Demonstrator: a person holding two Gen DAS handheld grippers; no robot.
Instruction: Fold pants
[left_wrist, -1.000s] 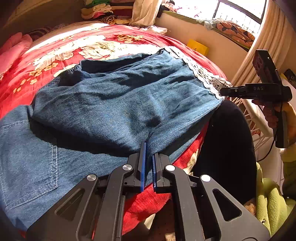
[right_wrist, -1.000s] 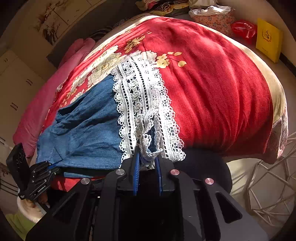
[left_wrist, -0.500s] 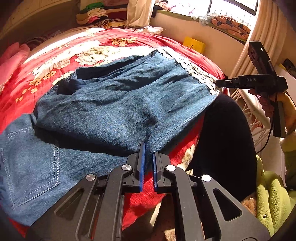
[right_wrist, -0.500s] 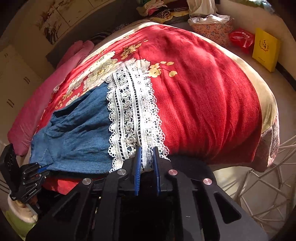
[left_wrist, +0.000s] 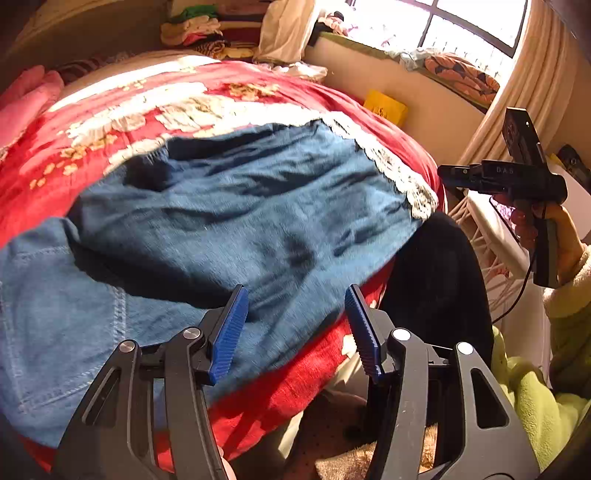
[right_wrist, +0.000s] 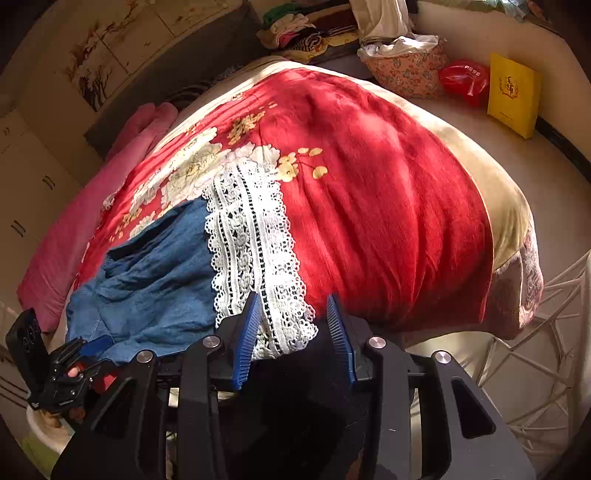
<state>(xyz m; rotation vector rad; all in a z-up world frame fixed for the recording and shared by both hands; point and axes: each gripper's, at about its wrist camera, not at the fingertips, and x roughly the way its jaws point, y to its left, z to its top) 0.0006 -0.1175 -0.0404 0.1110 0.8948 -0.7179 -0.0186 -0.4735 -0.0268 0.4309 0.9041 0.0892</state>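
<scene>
Both hand-held grippers open over the folded pants

The left hand-held gripper (left_wrist: 295, 325) and right hand-held gripper (right_wrist: 291, 332) have just been opening; nothing is pinched. The denim pants (left_wrist: 229, 221) lie folded at the bed's (right_wrist: 388, 206) near edge, the lace hem (right_wrist: 258, 258) beside bare red cover.
</scene>
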